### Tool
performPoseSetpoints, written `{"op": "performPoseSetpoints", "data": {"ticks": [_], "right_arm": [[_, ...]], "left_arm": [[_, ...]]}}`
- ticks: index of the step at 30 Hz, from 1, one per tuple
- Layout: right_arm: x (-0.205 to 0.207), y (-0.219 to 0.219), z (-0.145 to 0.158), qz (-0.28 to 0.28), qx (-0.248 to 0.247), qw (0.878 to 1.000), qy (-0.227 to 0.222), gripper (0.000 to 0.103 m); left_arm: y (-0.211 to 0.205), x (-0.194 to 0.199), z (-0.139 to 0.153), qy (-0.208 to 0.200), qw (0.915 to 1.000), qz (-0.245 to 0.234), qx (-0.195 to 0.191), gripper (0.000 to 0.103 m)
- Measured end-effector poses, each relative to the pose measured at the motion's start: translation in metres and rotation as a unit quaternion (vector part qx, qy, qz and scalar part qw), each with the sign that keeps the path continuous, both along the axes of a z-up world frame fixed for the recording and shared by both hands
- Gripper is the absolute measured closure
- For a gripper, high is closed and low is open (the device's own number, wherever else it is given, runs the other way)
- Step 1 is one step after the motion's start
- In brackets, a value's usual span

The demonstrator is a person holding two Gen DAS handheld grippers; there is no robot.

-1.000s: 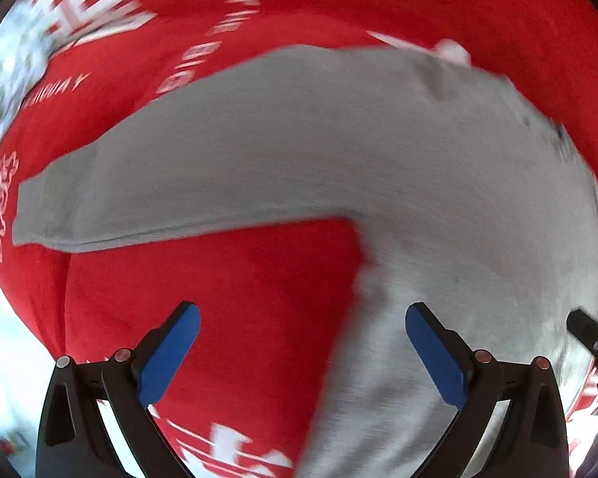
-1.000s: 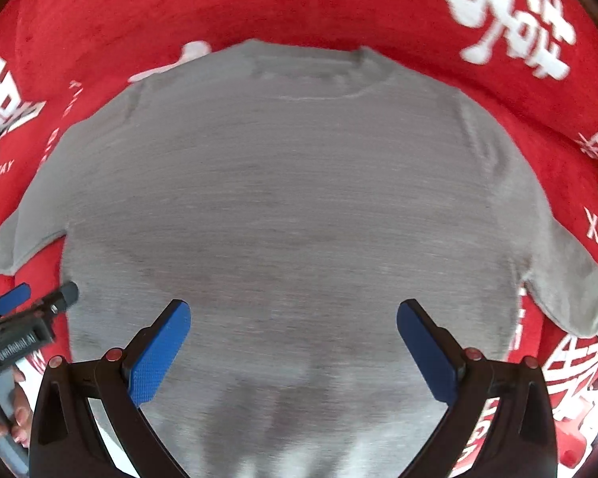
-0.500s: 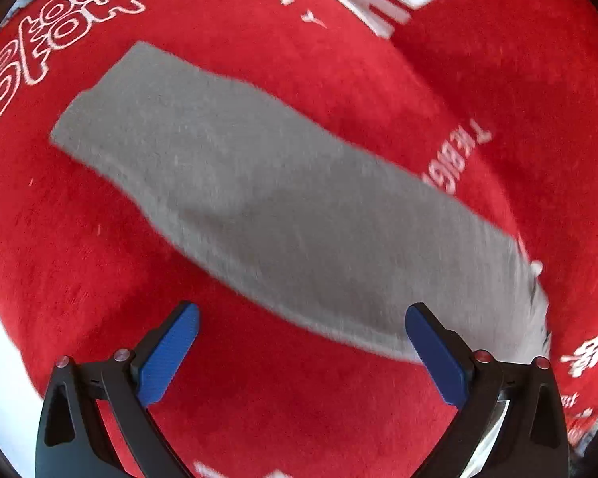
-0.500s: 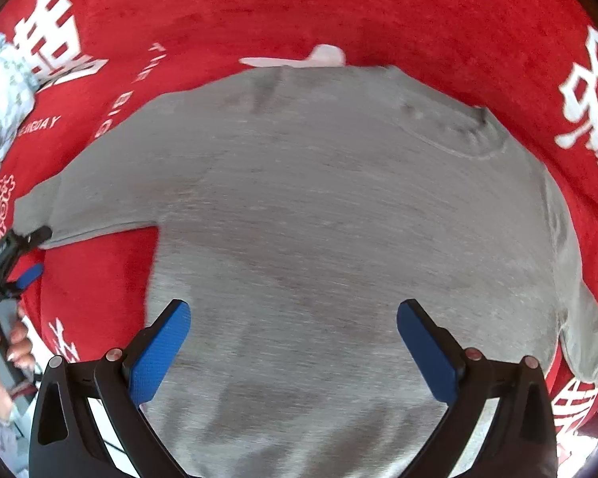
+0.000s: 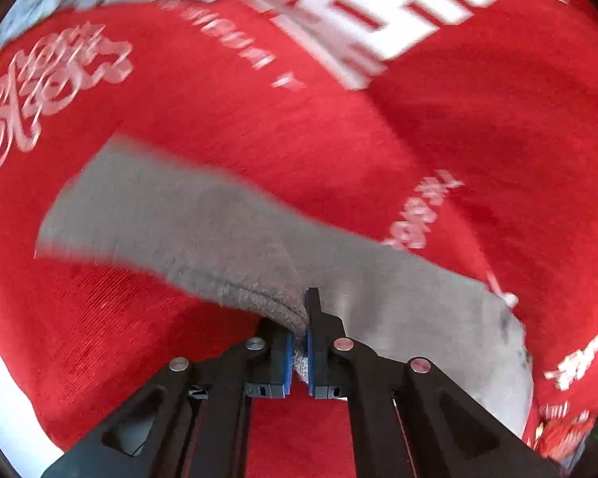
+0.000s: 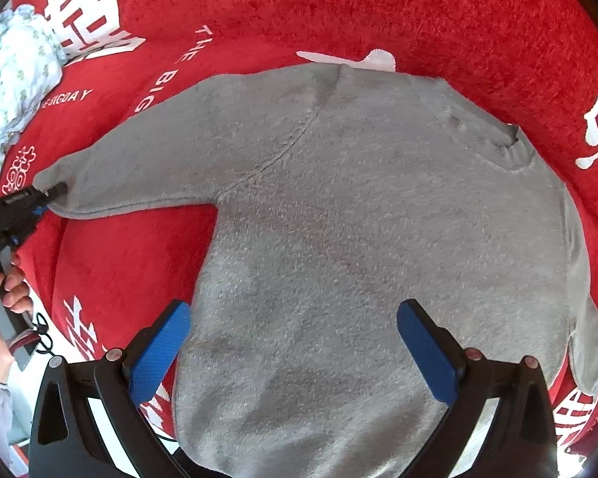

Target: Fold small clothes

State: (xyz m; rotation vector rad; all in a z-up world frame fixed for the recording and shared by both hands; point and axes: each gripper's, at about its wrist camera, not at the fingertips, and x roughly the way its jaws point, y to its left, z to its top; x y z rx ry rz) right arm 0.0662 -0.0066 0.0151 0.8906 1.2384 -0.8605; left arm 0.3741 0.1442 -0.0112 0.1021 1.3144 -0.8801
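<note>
A small grey sweater [image 6: 358,239] lies flat on a red cloth [image 6: 339,8] with white lettering, collar at the upper right. Its left sleeve [image 5: 203,231] stretches out to the left. My left gripper [image 5: 298,342] is shut on the lower edge of that sleeve; it also shows in the right wrist view [image 6: 40,195] at the sleeve's cuff end. My right gripper [image 6: 295,342] is open and empty, hovering above the sweater's lower body. The right sleeve [image 6: 586,318] lies along the right side.
A crumpled pale patterned garment [image 6: 16,91] lies at the far left on the red cloth. A person's hand [image 6: 4,290] holds the left gripper. The cloth's white front edge [image 5: 4,390] runs along the lower left.
My left gripper has moved onto the sleeve and closed on its edge; it was open before. My right gripper stays open and the view has shifted slightly left over the sweater.
</note>
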Motion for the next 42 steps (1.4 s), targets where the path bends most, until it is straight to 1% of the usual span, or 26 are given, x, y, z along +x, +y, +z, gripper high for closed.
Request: {"op": "performPoseSetpoints", "data": {"ticks": [3,5,7,10,14,15,16,18,19,20,23,24,26,27,29,30,31,33,34,37,38,40,42], "right_arm": [[-0.006,0.004,0.003,-0.011,0.000,1.000,-0.001,0.000],[-0.013,0.005,0.006,-0.024,-0.002,1.000,-0.006,0.000],[-0.026,0.003,0.011,-0.041,-0.006,0.999,-0.011,0.000],[-0.049,-0.002,0.018,-0.072,-0.013,0.997,-0.017,0.000],[-0.091,-0.010,0.028,-0.116,-0.027,0.992,-0.028,0.000],[-0.103,-0.012,0.031,-0.127,-0.032,0.991,-0.029,0.000],[-0.120,-0.015,0.032,-0.141,-0.036,0.989,-0.029,0.000],[-0.145,-0.019,0.031,-0.164,-0.035,0.985,-0.027,0.000],[-0.160,-0.020,0.029,-0.177,-0.034,0.983,-0.026,0.000],[-0.171,-0.021,0.027,-0.187,-0.033,0.981,-0.025,0.000],[-0.208,-0.022,0.014,-0.221,-0.022,0.975,-0.018,0.000],[-0.217,-0.021,0.009,-0.230,-0.017,0.973,-0.017,0.000],[-0.236,-0.019,-0.003,-0.247,-0.006,0.969,-0.016,0.000],[-0.243,-0.018,-0.008,-0.252,-0.001,0.968,-0.014,0.000],[-0.254,-0.015,-0.017,-0.261,0.007,0.965,-0.013,0.000],[-0.258,-0.014,-0.021,-0.264,0.010,0.964,-0.013,0.000],[-0.261,-0.013,-0.024,-0.266,0.013,0.964,-0.012,0.000],[-0.266,-0.013,-0.026,-0.266,0.013,0.964,-0.011,0.000],[-0.267,-0.013,-0.026,-0.265,0.013,0.964,-0.010,0.000],[-0.263,-0.016,-0.020,-0.258,0.008,0.966,-0.008,0.000],[-0.260,-0.019,-0.017,-0.253,0.002,0.967,-0.007,0.000],[-0.251,-0.026,-0.010,-0.240,-0.013,0.971,-0.006,0.000],[-0.237,-0.036,-0.001,-0.213,-0.035,0.976,-0.006,0.000]], "left_arm": [[-0.016,-0.021,0.032,-0.018,0.9979,-0.049,-0.039,0.097],[-0.028,-0.038,0.057,-0.029,0.9932,-0.089,-0.068,0.097],[-0.048,-0.063,0.076,-0.034,0.9868,-0.129,-0.092,0.097],[-0.082,-0.112,0.103,-0.037,0.9724,-0.194,-0.124,0.097],[-0.130,-0.199,0.123,-0.032,0.9456,-0.285,-0.153,0.097],[-0.142,-0.225,0.124,-0.034,0.9390,-0.306,-0.153,0.097],[-0.149,-0.244,0.123,-0.033,0.9344,-0.321,-0.151,0.097],[-0.171,-0.294,0.114,-0.022,0.9236,-0.356,-0.140,0.097],[-0.175,-0.312,0.109,-0.024,0.9193,-0.370,-0.132,0.097],[-0.182,-0.335,0.100,-0.034,0.9130,-0.389,-0.119,0.097],[-0.194,-0.387,0.070,-0.050,0.8963,-0.434,-0.075,0.097],[-0.195,-0.399,0.060,-0.056,0.8929,-0.443,-0.059,0.097],[-0.196,-0.419,0.038,-0.060,0.8830,-0.465,-0.028,0.097],[-0.195,-0.426,0.028,-0.062,0.8790,-0.473,-0.011,0.096],[-0.187,-0.430,0.013,-0.082,0.8738,-0.479,0.018,0.070],[-0.184,-0.432,0.011,-0.098,0.8722,-0.479,0.027,0.046],[-0.179,-0.433,0.012,-0.124,0.8700,-0.476,0.028,0.032],[-0.173,-0.431,0.019,-0.142,0.8653,-0.480,0.024,0.031],[-0.170,-0.430,0.023,-0.146,0.8641,-0.481,0.022,0.031],[-0.161,-0.421,0.046,-0.158,0.8591,-0.486,0.012,0.031],[-0.157,-0.414,0.055,-0.159,0.8593,-0.486,0.006,0.031],[-0.156,-0.394,0.073,-0.157,0.8624,-0.481,-0.002,0.031],[-0.151,-0.366,0.086,-0.149,0.8672,-0.475,0.002,0.031]]}}
